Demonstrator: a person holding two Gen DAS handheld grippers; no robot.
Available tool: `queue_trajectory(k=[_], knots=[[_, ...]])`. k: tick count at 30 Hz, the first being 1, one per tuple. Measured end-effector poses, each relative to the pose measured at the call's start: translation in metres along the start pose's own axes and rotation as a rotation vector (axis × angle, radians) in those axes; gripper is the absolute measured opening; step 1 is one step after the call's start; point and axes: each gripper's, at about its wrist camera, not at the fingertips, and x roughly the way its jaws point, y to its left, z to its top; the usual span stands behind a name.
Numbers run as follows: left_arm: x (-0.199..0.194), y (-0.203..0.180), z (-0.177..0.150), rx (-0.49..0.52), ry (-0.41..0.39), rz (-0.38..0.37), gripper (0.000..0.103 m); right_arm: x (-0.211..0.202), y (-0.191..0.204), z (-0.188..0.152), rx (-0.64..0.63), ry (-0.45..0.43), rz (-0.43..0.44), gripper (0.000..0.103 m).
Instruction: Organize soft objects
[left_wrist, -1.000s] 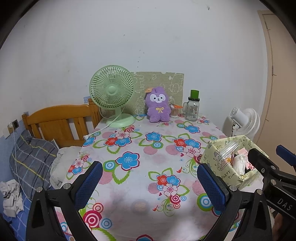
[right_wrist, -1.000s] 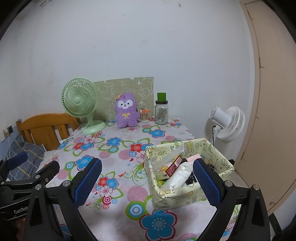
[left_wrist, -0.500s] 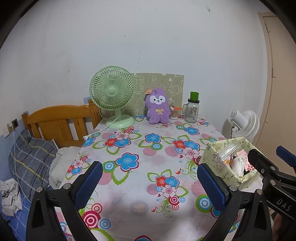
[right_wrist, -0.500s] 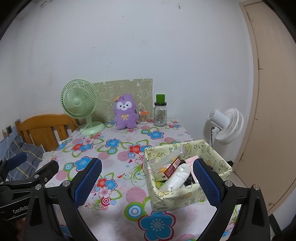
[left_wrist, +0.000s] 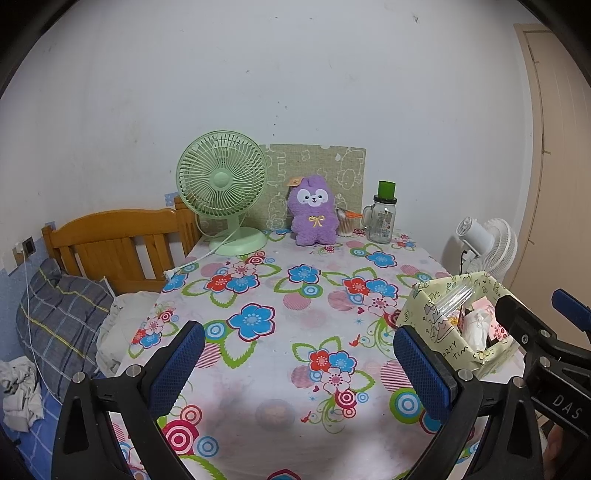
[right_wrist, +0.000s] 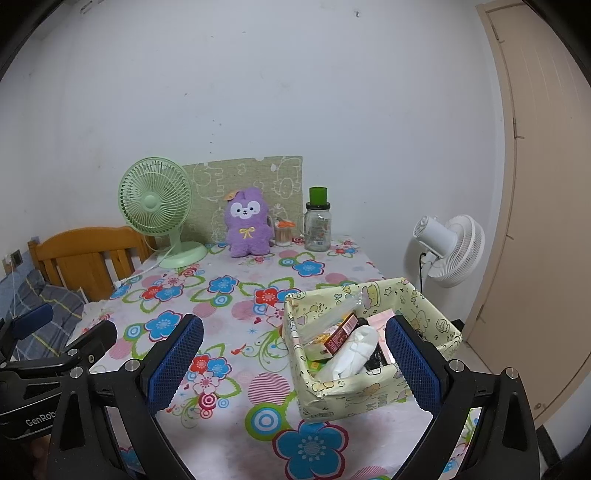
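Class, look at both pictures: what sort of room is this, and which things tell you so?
Most likely a bedroom at home: a wooden bed headboard with a grey checked pillow stands beside the flower-patterned tablecloth, where a purple plush toy sits.

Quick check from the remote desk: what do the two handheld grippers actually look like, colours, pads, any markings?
Both match: the left gripper and right gripper have matte black plastic frames with silver bolts, and each finger carries a long blue pad with a fine mesh texture. White lettering marks the bodies: "GenRob" shows on the left one in the right view, "DAS" on the right one in the left view. No cables or sleeves show.
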Motion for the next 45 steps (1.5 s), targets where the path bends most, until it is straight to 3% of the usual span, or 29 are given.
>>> queue_trajectory(k=[45], knots=[[0.0034, -0.0038, -0.0003, 0.001, -0.013, -0.003, 0.103, -0.0010, -0.0063, -0.0032, 0.020, -0.008, -0.010, 0.100]])
